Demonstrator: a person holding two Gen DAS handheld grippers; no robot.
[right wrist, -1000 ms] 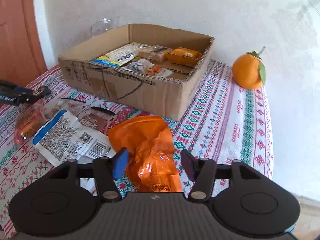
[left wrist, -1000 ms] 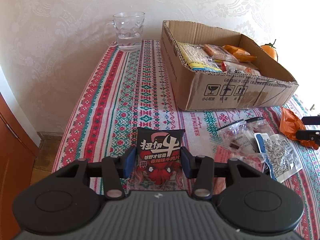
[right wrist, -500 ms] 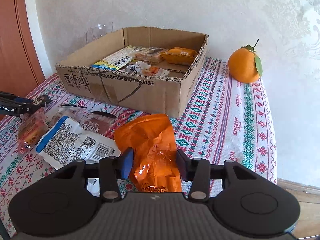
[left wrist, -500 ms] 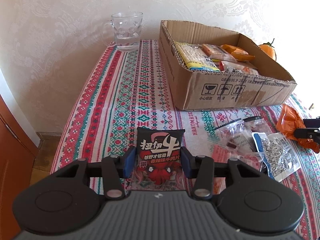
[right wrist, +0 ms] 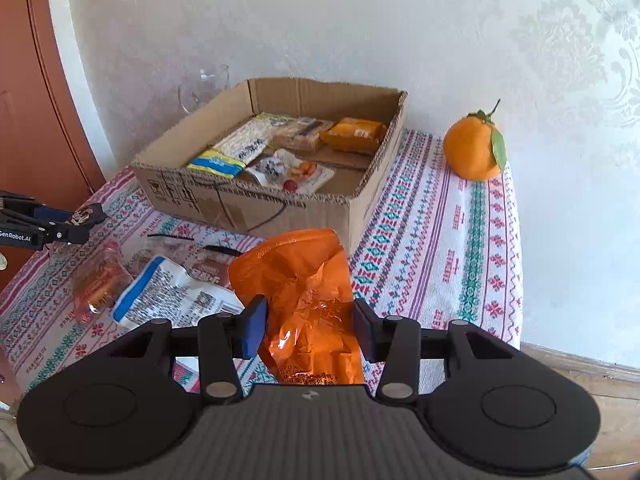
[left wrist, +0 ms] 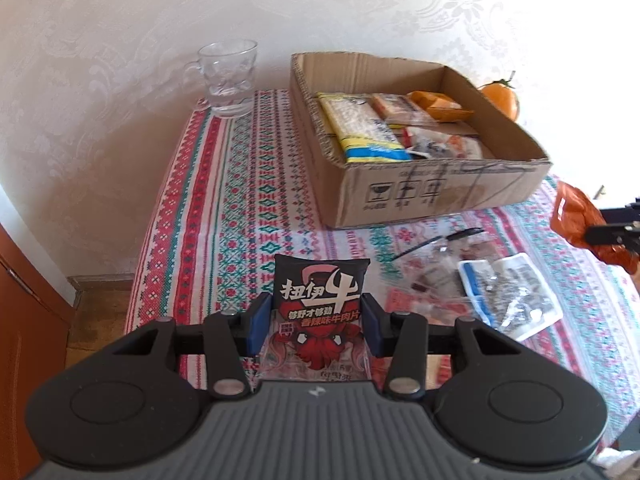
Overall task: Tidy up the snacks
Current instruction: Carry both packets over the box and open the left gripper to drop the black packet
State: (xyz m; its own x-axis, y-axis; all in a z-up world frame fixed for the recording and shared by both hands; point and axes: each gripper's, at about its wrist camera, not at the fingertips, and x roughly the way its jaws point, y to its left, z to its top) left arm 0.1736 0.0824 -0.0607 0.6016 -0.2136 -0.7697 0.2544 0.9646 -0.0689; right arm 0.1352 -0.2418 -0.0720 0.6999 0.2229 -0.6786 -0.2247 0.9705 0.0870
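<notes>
Here, a black snack packet [left wrist: 320, 304] with a red squid drawing is being clenched between the jaws of the left gripper [left wrist: 314, 322], its blue pads pressed against the packet's two side edges. An orange foil bag [right wrist: 308, 304] is being grasped in the same way by the right gripper [right wrist: 308, 330], whose jaws are closed on its crumpled sides (the bag's upper end is standing free above the pads). Both are being held over the desk [left wrist: 240, 200], which is covered by a red, green and white patterned cloth. A cardboard box [right wrist: 256, 208] is sitting further back on the desk, several snack packs lying flat inside it. Loose snacks are being left on the cloth between box and grippers: a white and blue pouch [right wrist: 168, 292] and clear wrappers [right wrist: 96, 280] beside it. A glass mug [left wrist: 230, 78] is standing to the left of the box, an orange [right wrist: 474, 148] to its right.
</notes>
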